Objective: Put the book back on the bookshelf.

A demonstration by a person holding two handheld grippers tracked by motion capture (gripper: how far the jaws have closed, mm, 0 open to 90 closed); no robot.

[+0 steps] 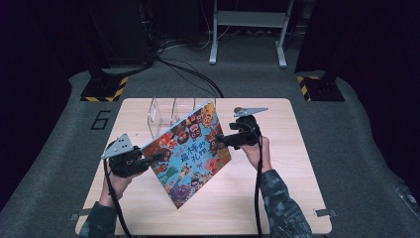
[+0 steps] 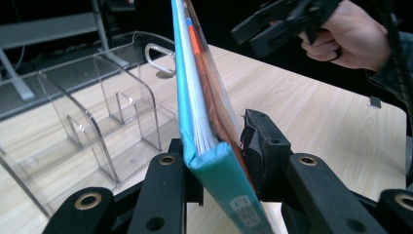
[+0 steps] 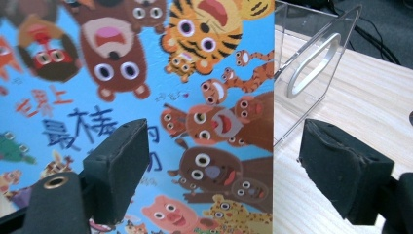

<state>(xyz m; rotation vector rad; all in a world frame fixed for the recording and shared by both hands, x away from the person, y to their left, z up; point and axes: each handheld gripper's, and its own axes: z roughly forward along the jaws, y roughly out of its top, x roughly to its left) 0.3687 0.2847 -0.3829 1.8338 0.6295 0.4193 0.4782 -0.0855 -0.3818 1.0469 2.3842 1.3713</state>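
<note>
Book (image 1: 190, 153) clamped in left tool (image 1: 148, 159) | right tool (image 1: 221, 140) agape | wooden table (image 1: 292, 163) | grey floor (image 1: 361, 148)

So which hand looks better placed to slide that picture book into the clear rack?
Probably the left. The left tool is clamped on the picture book at its spine, carrying it tilted near the clear rack. The right tool is open, its jaws either side of the book's edge without gripping.

Book (image 1: 190, 151) mid-table (image 1: 277, 198), tilted on corner; clear rack (image 1: 166, 115) behind; grippers flank book.
</note>
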